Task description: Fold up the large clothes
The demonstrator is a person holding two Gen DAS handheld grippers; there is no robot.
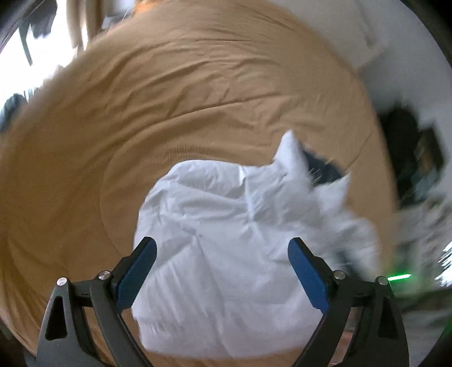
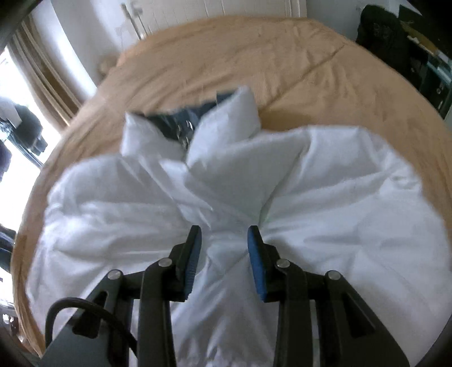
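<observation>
A large white garment [image 1: 220, 254] lies crumpled on a tan bed cover [image 1: 141, 113]. My left gripper [image 1: 221, 247] is open and held above the garment, with nothing between its blue pads. In the right wrist view the same white garment [image 2: 339, 211] spreads across the bed, its cloth gathered into creases that run to my right gripper [image 2: 224, 234]. That gripper's jaws stand narrow with a bunch of white cloth pinched between them. A dark blue piece of clothing [image 2: 180, 118] shows behind the white folds; it also shows in the left wrist view [image 1: 322, 166].
The tan bed cover [image 2: 282, 70] fills most of both views. A white door or wardrobe [image 2: 197, 11] stands past the bed's far edge. Dark furniture and clutter [image 2: 395, 42] sit at the right. A bright window [image 2: 17, 113] is at the left.
</observation>
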